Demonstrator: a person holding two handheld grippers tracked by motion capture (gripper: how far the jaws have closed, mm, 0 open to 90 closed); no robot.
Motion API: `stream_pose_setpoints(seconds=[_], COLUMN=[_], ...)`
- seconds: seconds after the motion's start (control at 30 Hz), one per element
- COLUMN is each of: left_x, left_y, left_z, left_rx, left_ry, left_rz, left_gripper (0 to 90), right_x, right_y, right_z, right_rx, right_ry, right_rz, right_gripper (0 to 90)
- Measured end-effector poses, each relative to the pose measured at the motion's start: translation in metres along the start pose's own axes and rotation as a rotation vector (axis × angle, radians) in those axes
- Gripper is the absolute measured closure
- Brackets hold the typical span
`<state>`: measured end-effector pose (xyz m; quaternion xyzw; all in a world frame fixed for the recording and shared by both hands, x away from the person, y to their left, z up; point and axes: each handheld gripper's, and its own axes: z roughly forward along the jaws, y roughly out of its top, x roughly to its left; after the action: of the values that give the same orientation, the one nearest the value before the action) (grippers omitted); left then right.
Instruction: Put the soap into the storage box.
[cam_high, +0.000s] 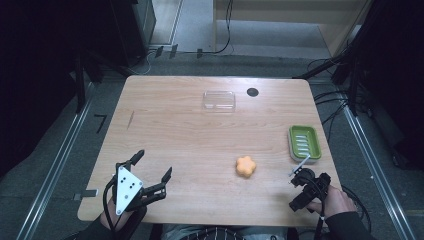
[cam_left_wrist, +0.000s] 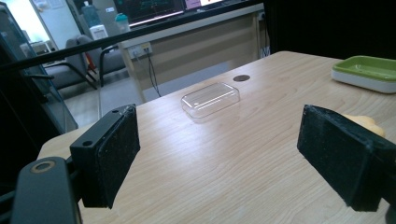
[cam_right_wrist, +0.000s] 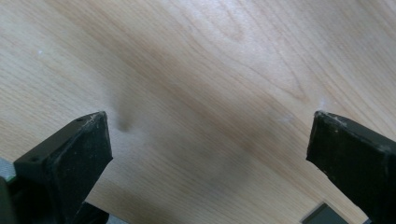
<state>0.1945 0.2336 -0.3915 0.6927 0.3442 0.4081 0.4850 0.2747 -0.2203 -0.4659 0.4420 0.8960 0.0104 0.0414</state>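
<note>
Pale wood-grain table (cam_high: 200, 145) under both wide-open, empty grippers: left gripper (cam_high: 153, 164) at 7 o'clock, right gripper (cam_high: 301, 169) at 5. Orange flower-shaped sponge (cam_high: 245, 166) lies between; green ridged soap dish (cam_high: 304, 142) at 3, clear plastic lid (cam_high: 219, 99) at 12.

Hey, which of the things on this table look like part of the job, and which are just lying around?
Likely in play:
orange flower-shaped piece, nearest the open tongs
green soap dish
clear plastic lid

Just lying about:
black disc at the far edge
cables on the floor
</note>
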Motion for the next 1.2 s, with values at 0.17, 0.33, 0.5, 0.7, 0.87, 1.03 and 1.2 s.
stream_pose_setpoints(seconds=[0.17,0.33,0.5,0.7,0.87,1.03,1.2], left_x=[0.001,0.001,-0.001,-0.001,0.000,-0.001,0.000], left_y=[0.000,-0.001,0.000,0.000,0.000,0.001,0.000], left_z=[0.000,0.000,0.001,0.001,0.002,0.003,0.004], left_rx=[0.002,0.001,0.006,0.007,0.015,0.014,0.017], left_ry=[0.008,0.010,0.004,0.000,0.002,0.000,0.003], left_rz=[-0.006,-0.011,0.000,-0.002,-0.006,-0.002,-0.005], left_gripper=[13.5,13.5,13.5,13.5,13.5,13.5,13.5], right_x=[0.002,0.008,0.013,0.018,0.021,0.027,0.032], right_y=[0.002,0.006,0.011,0.018,0.023,0.030,0.037], right_z=[-0.002,-0.003,-0.007,-0.009,-0.010,-0.013,-0.014], right_rx=[-0.009,-0.012,-0.027,-0.039,-0.041,-0.053,-0.061], right_ry=[-0.021,-0.039,-0.047,-0.057,-0.052,-0.054,-0.049], right_rz=[-0.020,-0.050,-0.082,-0.086,-0.100,-0.126,-0.142], right_gripper=[0.1,0.1,0.1,0.1,0.1,0.1,0.1])
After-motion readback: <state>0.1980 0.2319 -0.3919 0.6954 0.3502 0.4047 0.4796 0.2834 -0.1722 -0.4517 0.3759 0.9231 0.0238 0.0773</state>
